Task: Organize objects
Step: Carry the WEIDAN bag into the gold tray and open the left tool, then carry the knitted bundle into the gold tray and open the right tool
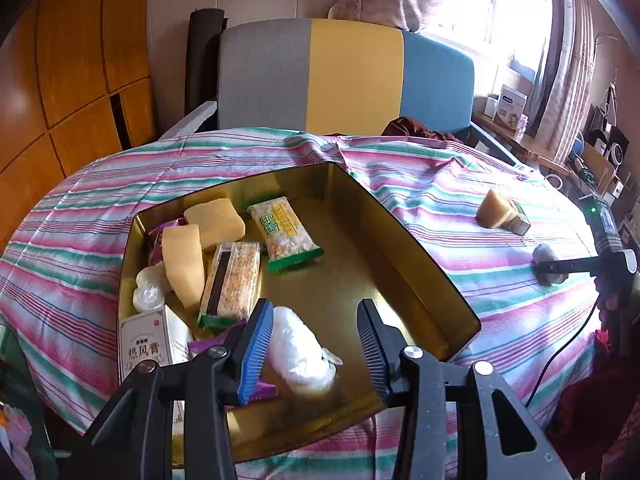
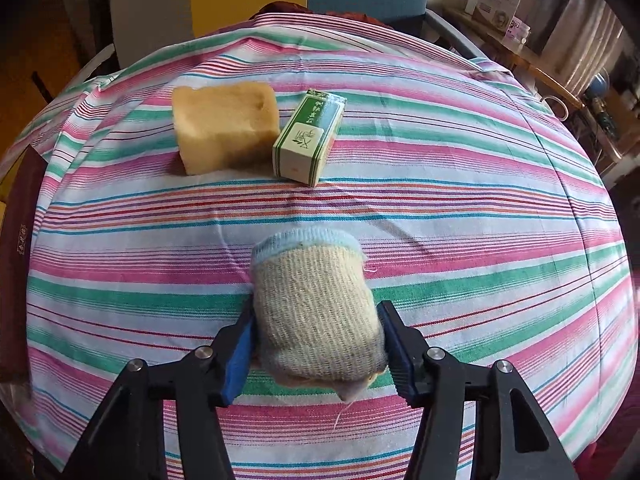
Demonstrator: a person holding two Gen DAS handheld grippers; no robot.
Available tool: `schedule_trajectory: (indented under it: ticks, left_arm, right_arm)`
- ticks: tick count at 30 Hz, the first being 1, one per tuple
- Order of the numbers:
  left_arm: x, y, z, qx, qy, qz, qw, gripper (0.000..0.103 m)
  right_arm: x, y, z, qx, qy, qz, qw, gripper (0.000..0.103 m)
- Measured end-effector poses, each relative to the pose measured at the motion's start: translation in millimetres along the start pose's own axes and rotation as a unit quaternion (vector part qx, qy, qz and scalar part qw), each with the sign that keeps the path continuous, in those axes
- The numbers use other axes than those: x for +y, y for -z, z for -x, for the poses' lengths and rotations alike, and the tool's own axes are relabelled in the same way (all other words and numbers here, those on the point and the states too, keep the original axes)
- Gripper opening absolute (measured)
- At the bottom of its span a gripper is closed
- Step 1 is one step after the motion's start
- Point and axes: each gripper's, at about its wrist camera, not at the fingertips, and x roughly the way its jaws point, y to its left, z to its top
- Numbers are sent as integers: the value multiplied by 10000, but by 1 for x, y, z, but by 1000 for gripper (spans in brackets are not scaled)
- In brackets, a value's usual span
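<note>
Step in hand, as I read it: pickup. My right gripper (image 2: 318, 350) has its jaws clamped on the knit bundle (image 2: 316, 316), resting on the striped surface (image 2: 480, 280). Left gripper (image 1: 316, 350): jaws apart, empty, over the tin (image 1: 416, 256). Next: lift bundle, carry to tin. Sponge (image 2: 224, 132) & green box (image 2: 308, 140) wait beyond.

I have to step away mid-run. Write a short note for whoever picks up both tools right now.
Left tool: open, empty, over the gold tin, above a white plastic-wrapped bundle lying in it.
Right tool: pads against both sides of the knitted pouch, which is on the striped cloth.
Done: sponges, snack bars and a white box are in the tin.
Left: get the pouch into the tin, then the tan sponge and the green-and-white box beside it.
</note>
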Motion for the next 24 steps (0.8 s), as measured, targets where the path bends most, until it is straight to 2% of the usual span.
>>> schedule_trajectory:
  ticks: [6,10,17,22,24]
  left_arm:
    - [8,4,5,-14,31,92,10000,44]
    - [20,5,10,-56,70,264,9996,44]
    - [69,3,28,-250,-228,862,9957,44]
    - [106,5,36,-328,-537,1288,9897,44]
    - [116,8,37,-318,-592,1421,9876,44]
  right_arm:
    - [5,1,17,-129,-341,-160,9992,58]
    - [34,2,46,-394,-748,14,9964,58]
    - [133,-6,99,-847,-1564,817,9807,58]
    - [218,-5,107,-779,-2242,1359,9619,58]
    - [255,-2,102,-683,-2371,1609,9556,58]
